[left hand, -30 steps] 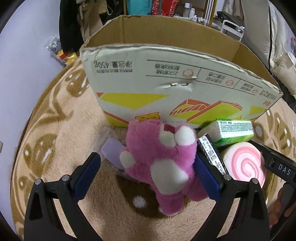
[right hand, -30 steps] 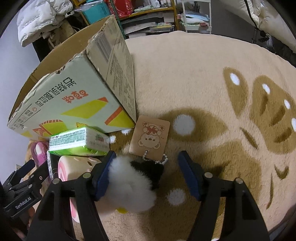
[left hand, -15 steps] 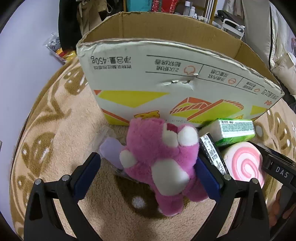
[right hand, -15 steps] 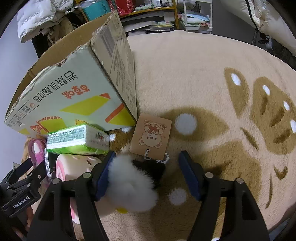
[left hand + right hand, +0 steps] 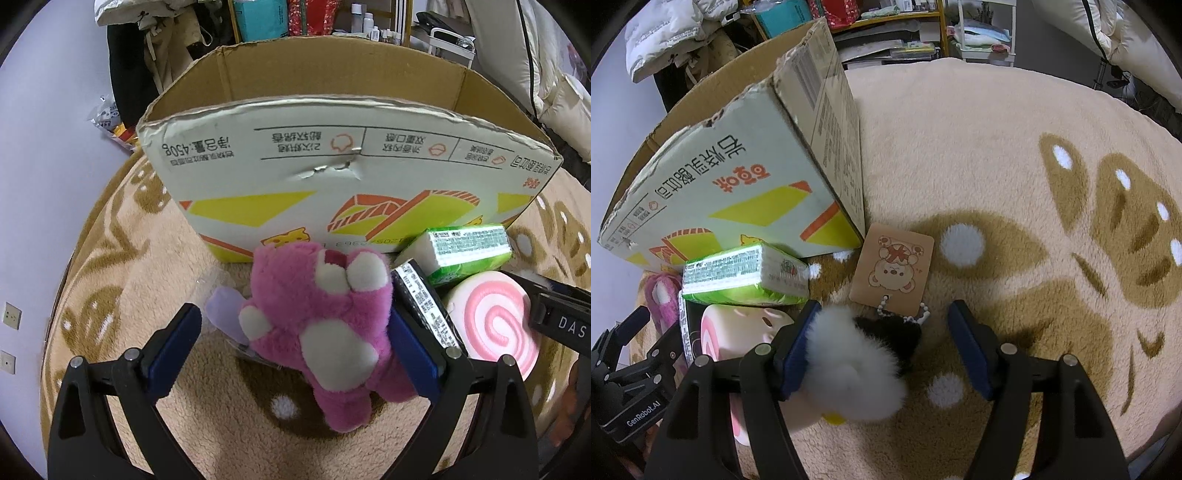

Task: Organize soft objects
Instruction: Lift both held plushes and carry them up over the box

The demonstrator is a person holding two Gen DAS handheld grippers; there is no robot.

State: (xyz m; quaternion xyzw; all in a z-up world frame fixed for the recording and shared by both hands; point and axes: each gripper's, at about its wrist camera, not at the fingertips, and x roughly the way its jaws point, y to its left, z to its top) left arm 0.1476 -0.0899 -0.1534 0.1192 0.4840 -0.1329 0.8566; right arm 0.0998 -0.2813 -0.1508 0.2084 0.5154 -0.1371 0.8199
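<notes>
Rug (image 5: 122,266): box (image 5: 332,177) ahead, open top.
Left gripper (image 5: 295,347): jaws just narrowing, 1 pad touching bear (image 5: 325,325); I centre first.
Right gripper (image 5: 882,347): open around pompom (image 5: 849,369).

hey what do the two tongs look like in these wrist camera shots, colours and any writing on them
Both are matte black plastic. The left tongs and right tongs each have two angular arms with silver rivets and dark blue pads. White lettering reads "GenRobot.AI" on the left one's body and "DAS" on the right one's. No cables or sleeves show.
</notes>
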